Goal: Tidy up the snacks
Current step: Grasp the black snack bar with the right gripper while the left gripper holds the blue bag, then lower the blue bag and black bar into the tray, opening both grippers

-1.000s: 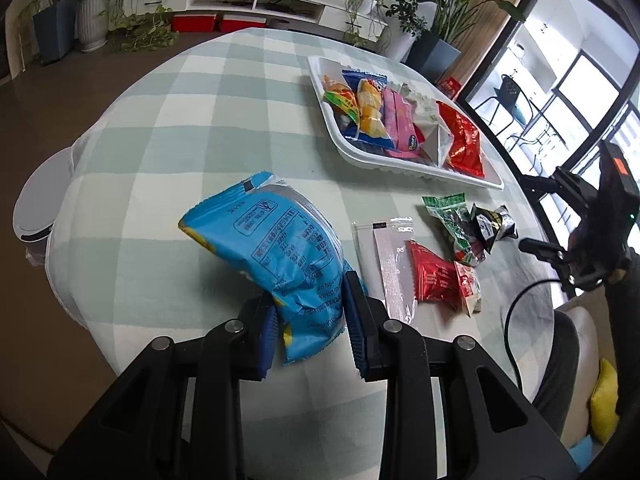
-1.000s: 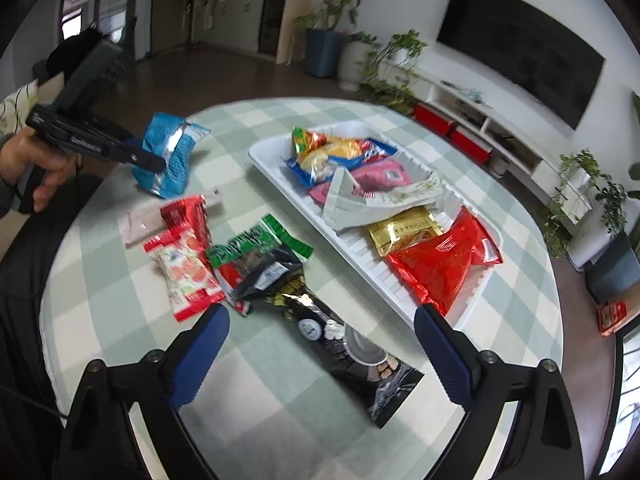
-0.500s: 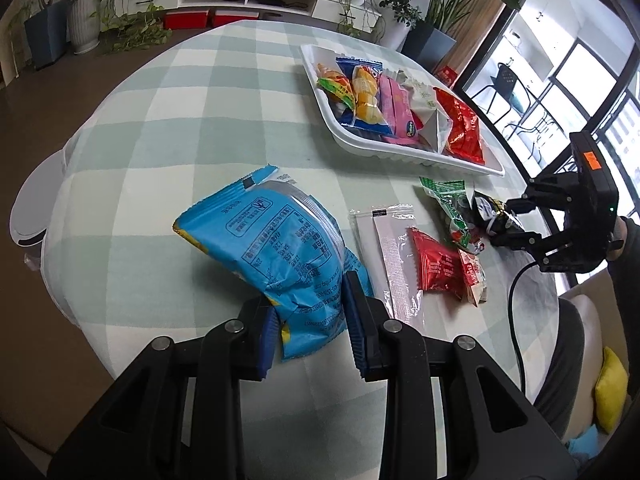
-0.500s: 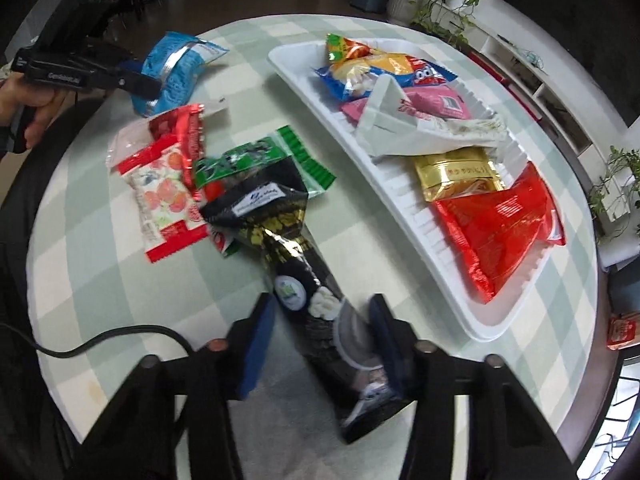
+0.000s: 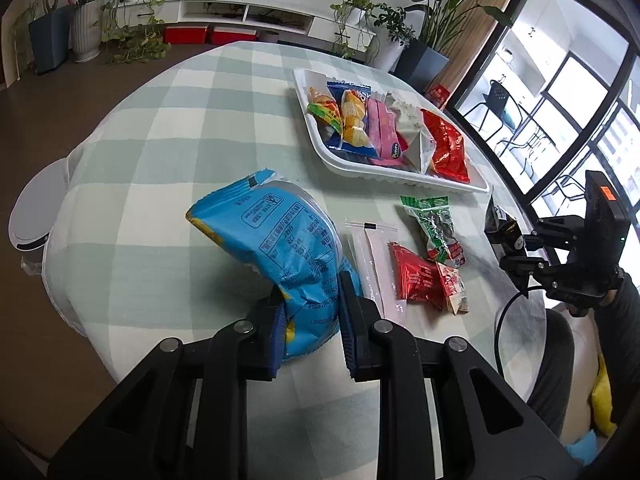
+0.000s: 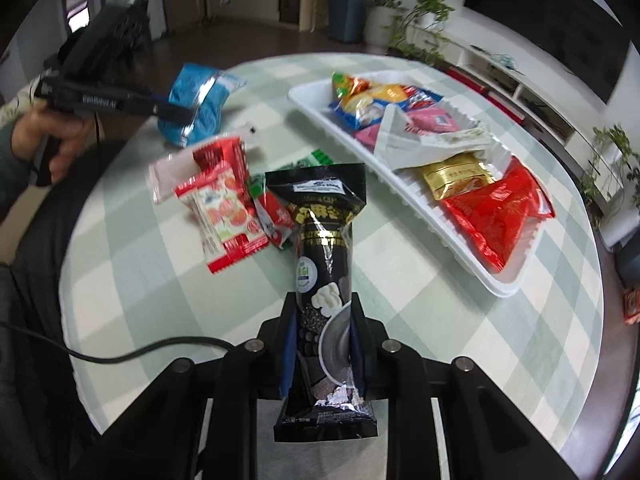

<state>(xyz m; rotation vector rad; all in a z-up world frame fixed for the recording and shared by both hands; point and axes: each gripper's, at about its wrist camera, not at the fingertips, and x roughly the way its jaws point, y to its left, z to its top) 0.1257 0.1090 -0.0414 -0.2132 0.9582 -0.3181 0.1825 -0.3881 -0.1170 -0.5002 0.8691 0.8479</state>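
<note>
My left gripper [image 5: 310,292] has its jaws closing tight on the lower end of a blue snack bag [image 5: 276,236], which stands tilted above the table. In the right wrist view, my right gripper [image 6: 323,304] has its jaws closing on a long black snack packet [image 6: 320,208], the pads pressing both sides, its top end raised. A white tray [image 5: 400,174] at the far side holds several packets. Loose on the cloth lie a green packet [image 5: 432,220], a red packet [image 5: 416,280] and a clear pink packet [image 5: 376,264].
The round table [image 5: 168,128] has a green-and-white check cloth. A white round object [image 5: 32,208] sits beyond its left edge. A black cable [image 6: 140,350] trails over the near left. A person's hand [image 6: 44,140] holds the left gripper. Potted plants and a low TV shelf stand behind.
My right gripper came down over the black packet, its wide jaws closed on it, and the packet's far end now stands raised. The left gripper stays put with the blue bag.
</note>
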